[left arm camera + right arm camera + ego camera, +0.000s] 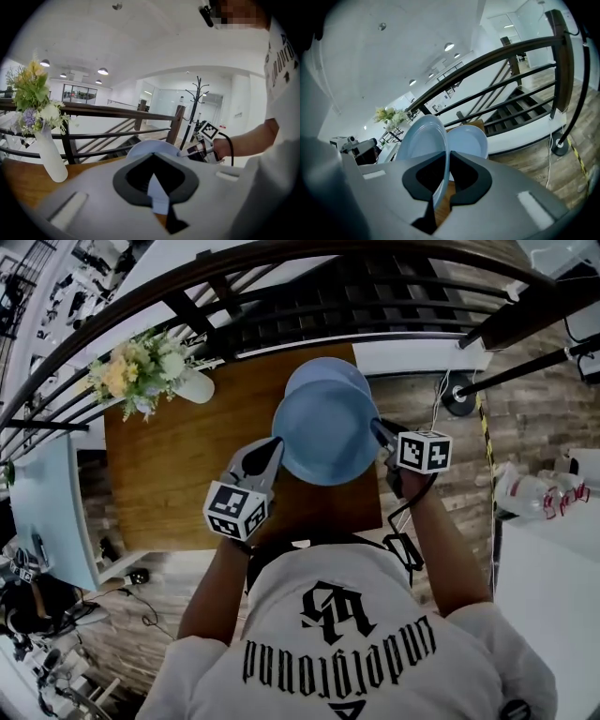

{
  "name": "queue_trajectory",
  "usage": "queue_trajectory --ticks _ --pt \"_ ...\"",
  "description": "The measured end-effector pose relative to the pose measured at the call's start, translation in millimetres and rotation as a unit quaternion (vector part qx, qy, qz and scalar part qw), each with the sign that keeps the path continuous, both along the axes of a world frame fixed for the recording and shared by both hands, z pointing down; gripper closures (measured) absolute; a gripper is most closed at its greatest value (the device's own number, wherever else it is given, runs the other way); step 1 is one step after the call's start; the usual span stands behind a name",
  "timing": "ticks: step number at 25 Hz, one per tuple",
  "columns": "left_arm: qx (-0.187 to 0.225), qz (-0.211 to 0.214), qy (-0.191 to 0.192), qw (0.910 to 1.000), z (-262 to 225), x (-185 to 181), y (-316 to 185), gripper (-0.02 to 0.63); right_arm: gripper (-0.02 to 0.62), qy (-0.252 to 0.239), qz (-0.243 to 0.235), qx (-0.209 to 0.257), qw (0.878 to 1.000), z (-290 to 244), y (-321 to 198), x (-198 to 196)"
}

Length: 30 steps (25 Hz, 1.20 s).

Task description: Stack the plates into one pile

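The light blue plate (pixel 325 442) hung over the right half of the table (pixel 178 474), and from the head view its far rim overlapped the second plate (pixel 328 376), which lay at the table's far edge. That view did not tell me whether the two touched. My right gripper (pixel 378 430) was pinching the carried plate's right rim. Its own view showed the rim edge-on, clamped between the jaws, with the second plate lying flat beyond. My left gripper (pixel 277 444) met the left rim. Only its own view showed its jaws drawn close on a sliver of blue, with the right gripper across the plate. A white vase of flowers (pixel 192 385) stood at the far left corner, before the dark railing (pixel 511 51)
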<state>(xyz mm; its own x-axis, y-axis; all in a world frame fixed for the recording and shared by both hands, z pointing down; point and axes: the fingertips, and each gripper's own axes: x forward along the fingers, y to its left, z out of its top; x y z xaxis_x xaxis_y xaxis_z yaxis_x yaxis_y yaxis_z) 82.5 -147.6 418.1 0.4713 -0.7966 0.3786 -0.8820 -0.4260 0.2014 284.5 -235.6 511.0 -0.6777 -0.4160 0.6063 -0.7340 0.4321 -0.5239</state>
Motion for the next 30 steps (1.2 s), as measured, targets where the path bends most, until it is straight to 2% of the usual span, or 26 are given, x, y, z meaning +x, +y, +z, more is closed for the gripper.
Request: queue_trajectory --ticks 6,16,30 --pt "-0.020 -0.013 -0.006 0.9997 24 2 -15 0.560 0.572 0.006 0.007 -0.016 1.000 23 -24 17" --pt "-0.041 -0.022 -0.002 0.9989 61 -5 -31 0.560 0.571 0.012 0.013 -0.026 1.000 58 -61 4" --pt "-0.058 -0.030 -0.002 0.9979 81 -11 -27 0.560 0.563 0.035 0.033 -0.019 0.999 82 -93 -5"
